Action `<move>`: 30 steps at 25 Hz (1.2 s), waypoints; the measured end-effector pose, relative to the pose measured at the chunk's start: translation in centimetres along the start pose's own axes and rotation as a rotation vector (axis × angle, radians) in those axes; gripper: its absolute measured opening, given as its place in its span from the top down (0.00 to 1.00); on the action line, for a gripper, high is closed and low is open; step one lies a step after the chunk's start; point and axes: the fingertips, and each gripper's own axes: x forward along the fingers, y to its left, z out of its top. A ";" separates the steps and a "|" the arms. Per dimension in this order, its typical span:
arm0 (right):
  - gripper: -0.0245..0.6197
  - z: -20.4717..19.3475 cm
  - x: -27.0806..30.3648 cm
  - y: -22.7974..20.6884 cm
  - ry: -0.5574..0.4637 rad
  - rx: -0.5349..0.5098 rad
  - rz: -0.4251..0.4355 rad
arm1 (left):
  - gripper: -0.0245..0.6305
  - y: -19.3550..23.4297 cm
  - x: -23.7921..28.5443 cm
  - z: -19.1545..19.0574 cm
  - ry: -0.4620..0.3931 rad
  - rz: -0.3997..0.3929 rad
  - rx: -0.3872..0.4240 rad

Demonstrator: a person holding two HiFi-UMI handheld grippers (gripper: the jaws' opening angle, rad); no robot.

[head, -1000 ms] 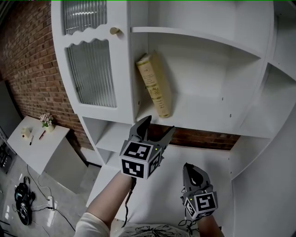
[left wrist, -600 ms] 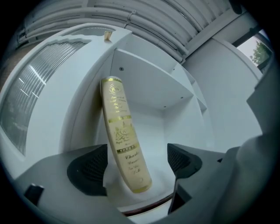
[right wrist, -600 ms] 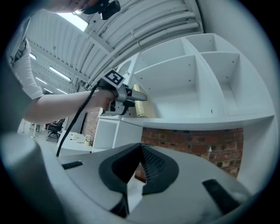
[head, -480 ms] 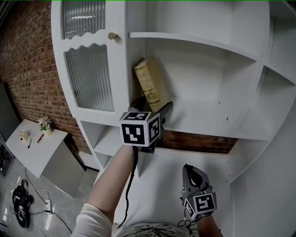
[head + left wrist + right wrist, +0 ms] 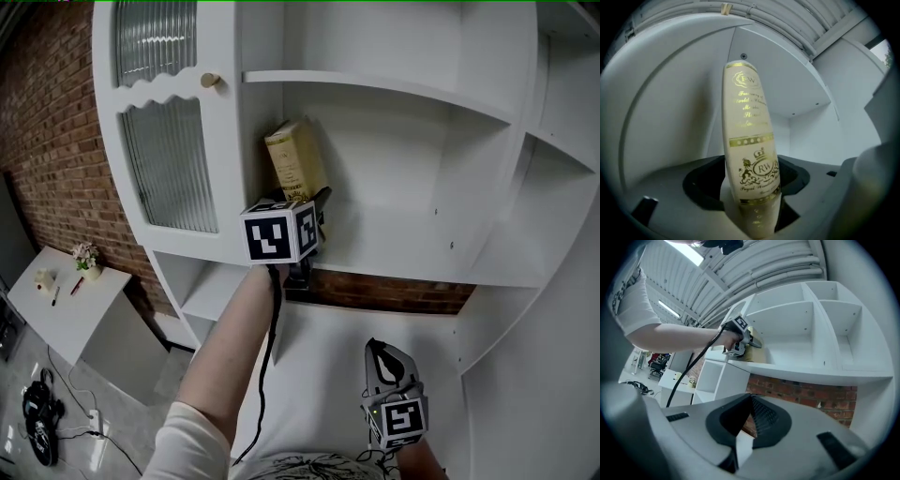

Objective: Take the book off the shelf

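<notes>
A cream book (image 5: 293, 164) with gold print stands leaning against the left wall of an open white shelf (image 5: 403, 258). My left gripper (image 5: 314, 214) is raised to it, its jaws around the lower part of the spine and closing. In the left gripper view the book (image 5: 750, 140) fills the gap between the jaws and both seem to touch its sides. My right gripper (image 5: 380, 356) hangs low in front of the person, shut and empty. The right gripper view shows the left gripper (image 5: 749, 341) at the book (image 5: 754, 355).
A ribbed-glass cabinet door (image 5: 169, 159) with a round knob (image 5: 210, 81) flanks the book on the left. More white compartments extend right (image 5: 553, 187) and below (image 5: 211, 286). A brick wall (image 5: 47, 112), a small white table (image 5: 66, 305) and floor cables (image 5: 42, 412) are at left.
My left gripper rose from below the shelf edge up to the book and now has its jaws around the spine. The right gripper stayed low and shut.
</notes>
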 end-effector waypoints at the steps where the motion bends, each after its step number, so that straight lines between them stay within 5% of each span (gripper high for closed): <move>1: 0.95 -0.1 0.0 -0.2 0.005 -0.004 -0.003 | 0.50 0.0 0.2 0.0 0.003 -0.003 -0.001; 10: 0.95 -0.7 -0.2 -1.7 0.026 0.014 -0.034 | 0.62 -0.2 -0.2 0.0 -0.043 -0.015 -0.042; 20: 0.95 -0.4 -2.1 -2.1 0.037 0.058 -0.088 | 0.64 -2.3 -3.2 -0.2 -0.063 -0.066 0.179; 30: 0.95 0.3 -2.2 1.5 0.045 0.068 -0.080 | 0.64 -2.0 -10.1 1.0 -0.160 -0.092 0.202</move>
